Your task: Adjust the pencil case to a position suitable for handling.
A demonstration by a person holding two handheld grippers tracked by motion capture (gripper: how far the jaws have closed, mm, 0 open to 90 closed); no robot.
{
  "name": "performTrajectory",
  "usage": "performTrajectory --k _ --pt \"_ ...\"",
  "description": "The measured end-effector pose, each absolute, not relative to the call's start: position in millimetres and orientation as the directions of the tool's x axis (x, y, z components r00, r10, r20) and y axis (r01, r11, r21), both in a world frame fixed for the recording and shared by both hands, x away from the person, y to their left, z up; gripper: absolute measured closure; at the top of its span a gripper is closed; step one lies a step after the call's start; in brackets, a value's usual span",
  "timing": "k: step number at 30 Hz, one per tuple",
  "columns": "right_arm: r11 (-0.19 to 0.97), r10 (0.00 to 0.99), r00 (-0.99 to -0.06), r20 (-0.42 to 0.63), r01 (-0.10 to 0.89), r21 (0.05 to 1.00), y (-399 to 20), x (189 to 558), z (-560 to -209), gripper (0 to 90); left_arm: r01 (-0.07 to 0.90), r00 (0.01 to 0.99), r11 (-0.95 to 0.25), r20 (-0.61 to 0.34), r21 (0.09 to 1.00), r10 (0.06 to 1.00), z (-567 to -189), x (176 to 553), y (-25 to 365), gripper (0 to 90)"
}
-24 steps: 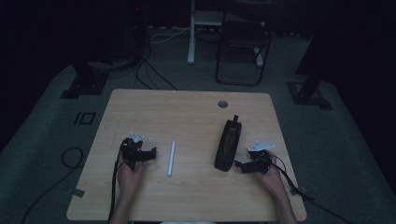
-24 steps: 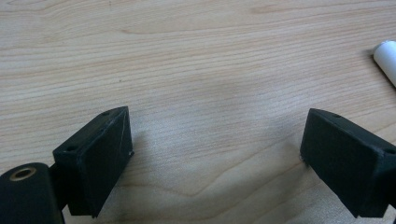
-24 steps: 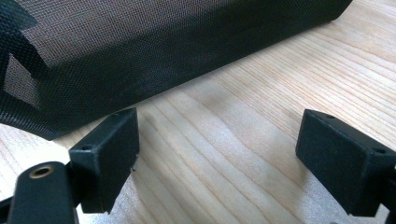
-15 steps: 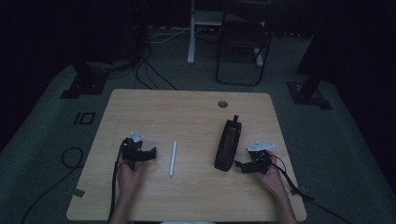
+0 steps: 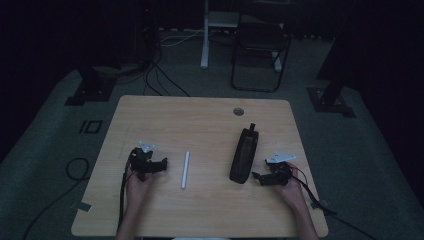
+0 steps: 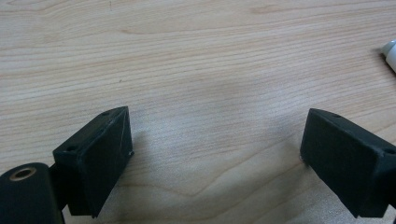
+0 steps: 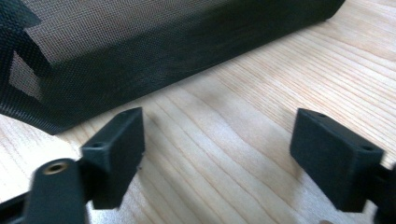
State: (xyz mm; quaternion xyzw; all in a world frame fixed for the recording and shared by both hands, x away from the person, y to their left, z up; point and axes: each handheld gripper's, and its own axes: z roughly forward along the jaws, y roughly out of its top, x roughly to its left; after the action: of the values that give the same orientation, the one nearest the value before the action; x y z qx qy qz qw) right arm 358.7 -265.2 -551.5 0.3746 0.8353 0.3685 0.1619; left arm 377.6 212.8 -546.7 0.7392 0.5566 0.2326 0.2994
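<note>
The left claw [image 5: 161, 164] rests on the desk [image 5: 200, 120] at its near left, jaws spread wide with bare wood between them and nothing held; the white pen [image 5: 185, 169] lies just to its right, apart from it, its tip at the right edge of the left gripper view [image 6: 389, 50]; the right claw [image 5: 256, 177] sits at the near right, jaws wide apart and empty, pointing at the black mesh case [image 5: 244, 155], which lies lengthwise just beyond its tips [image 7: 154, 42], not touched.
</note>
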Motion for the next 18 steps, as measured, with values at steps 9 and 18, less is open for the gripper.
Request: performTrajectory --k 9,18 --pt "0.422 0.746 -0.665 0.033 0.51 0.749 -265.0 355.1 -544.6 29.8 0.684 0.272 -0.201 0.011 0.702 0.962 -546.7 377.6 212.8 9.7" --pt "0.446 0.709 -0.705 0.023 0.473 0.76 -246.1 349.2 -537.7 29.9 0.684 0.272 -0.201 0.011 0.702 0.962 -546.7 377.6 212.8 9.7"
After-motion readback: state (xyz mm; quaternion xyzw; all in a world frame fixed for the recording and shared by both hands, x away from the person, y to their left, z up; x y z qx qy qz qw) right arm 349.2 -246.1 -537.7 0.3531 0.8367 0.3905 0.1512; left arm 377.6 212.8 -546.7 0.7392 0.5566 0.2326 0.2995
